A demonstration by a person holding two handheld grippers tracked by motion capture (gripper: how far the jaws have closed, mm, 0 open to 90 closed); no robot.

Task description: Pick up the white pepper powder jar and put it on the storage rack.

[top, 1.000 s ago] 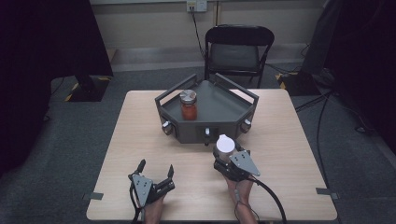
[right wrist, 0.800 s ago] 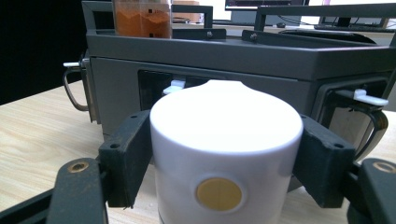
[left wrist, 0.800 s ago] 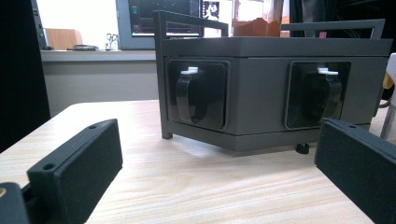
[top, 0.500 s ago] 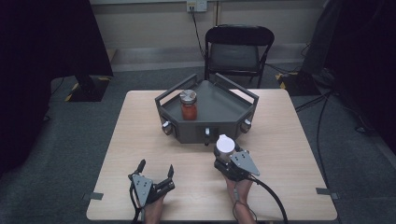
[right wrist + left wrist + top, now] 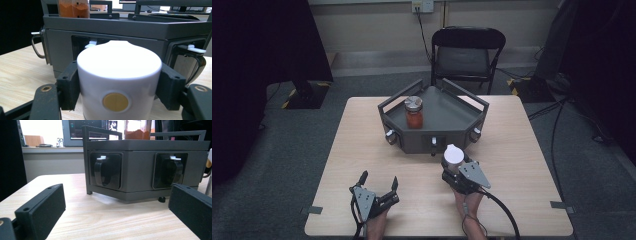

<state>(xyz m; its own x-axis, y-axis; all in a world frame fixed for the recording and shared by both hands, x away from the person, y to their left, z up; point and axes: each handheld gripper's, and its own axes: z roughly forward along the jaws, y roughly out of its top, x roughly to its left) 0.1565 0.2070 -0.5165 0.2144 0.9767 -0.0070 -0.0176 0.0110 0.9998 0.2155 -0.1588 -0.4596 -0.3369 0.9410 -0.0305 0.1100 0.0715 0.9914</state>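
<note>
Near the front edge of the table (image 5: pixel 522 150), just short of the dark grey tray stand (image 5: pixel 447 112), the right gripper (image 5: pixel 458 167) has its two black jaws pressed against opposite sides of a white cylindrical container (image 5: pixel 119 82), one pad on each flank, about halfway up the body. The container has a smooth, glossy wall, a slightly domed top and a small round yellow disc on the side facing the camera; it looks rigid, probably plastic or ceramic, and whether it is full or empty cannot be told. Such a slick surface could slide or twist in the pads, so a hold low on the straight wall, square across the widest part, seems safest, with steady rather than hard pressure. The left gripper (image 5: pixel 379 186) rests low over the bare wood at the person's left, jaws spread wide and holding nothing. On the stand's deck sits a glass jar (image 5: pixel 414 112) of orange-red contents with a metal lid, well apart from both grippers
</note>
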